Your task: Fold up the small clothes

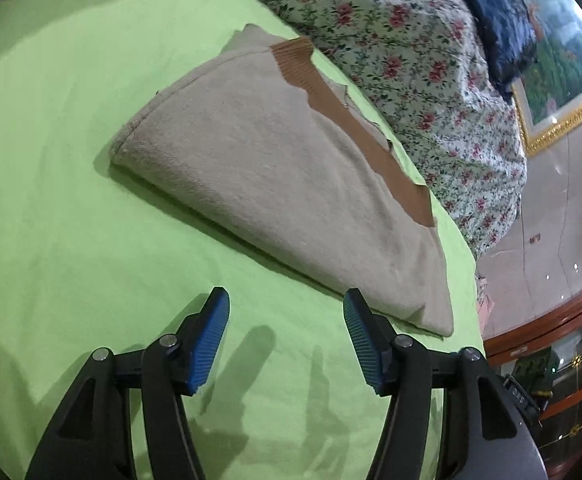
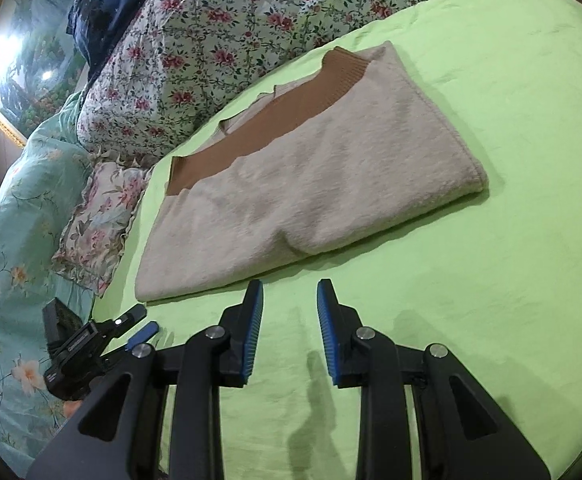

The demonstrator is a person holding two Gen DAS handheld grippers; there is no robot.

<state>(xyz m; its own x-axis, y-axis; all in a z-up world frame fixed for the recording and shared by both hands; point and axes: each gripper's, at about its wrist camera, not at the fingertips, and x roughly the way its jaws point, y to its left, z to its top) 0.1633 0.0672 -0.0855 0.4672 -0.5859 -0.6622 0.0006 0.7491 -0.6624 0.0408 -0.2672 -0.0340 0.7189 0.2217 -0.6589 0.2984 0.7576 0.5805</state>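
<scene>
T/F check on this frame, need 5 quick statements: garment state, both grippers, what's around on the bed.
1. The beige garment lies folded on the green sheet. True.
2. The left gripper is shut on the garment. False: its jaws stand open and empty, just short of the near edge.
3. The right gripper is open and holds nothing. True.
4. The garment's brown ribbed band runs along the edge nearest the grippers. False: it runs along the far edge, toward the floral bedding.
5. The garment hangs in the air between both grippers. False: it rests flat on the sheet, touched by neither.
</scene>
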